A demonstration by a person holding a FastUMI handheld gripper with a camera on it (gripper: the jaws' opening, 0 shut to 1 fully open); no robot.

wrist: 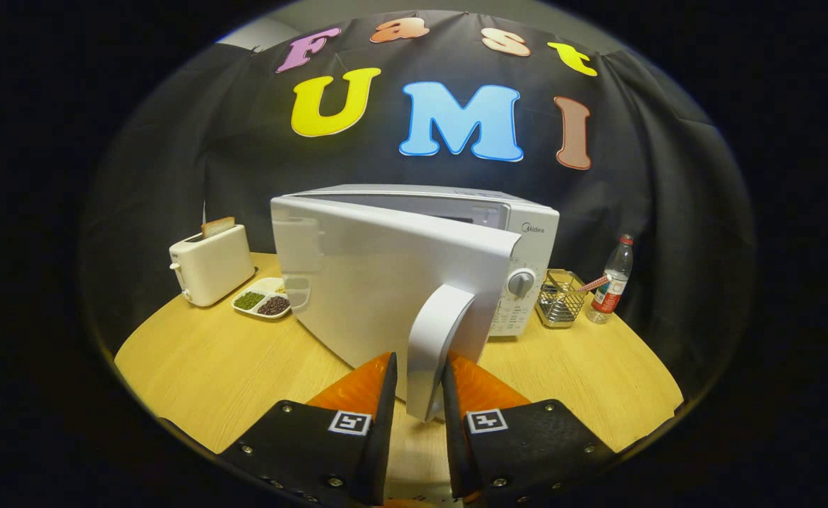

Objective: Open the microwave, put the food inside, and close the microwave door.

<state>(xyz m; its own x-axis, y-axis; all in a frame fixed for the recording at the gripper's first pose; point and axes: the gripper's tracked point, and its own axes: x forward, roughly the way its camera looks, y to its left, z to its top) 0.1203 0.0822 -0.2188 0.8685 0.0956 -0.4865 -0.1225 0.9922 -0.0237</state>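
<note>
At lower centre, the gripper (419,374) is clamped on the door handle (436,346) of the microwave (526,233), whose door (371,282) stands partly open.

Non-task items only:
- Round wooden table (195,360), light grain top, carries everything.
- White toaster (210,264) at the far left of the table, lever and knob on its near-left end. One slice of bread (217,226) stands upright in the slot with its top sticking out.
- Wire basket (560,300) at the far right, shiny metal, square-ish. A pink-striped stick-like item (594,284) leans out of it to the right; can't tell what it is.
- Clear plastic bottle (613,281) just right of the basket, upright, red cap and red label. The stick's tip ends just beside it.
- Black cloth wall (174,176) hangs behind the table, creased at both sides.
</note>
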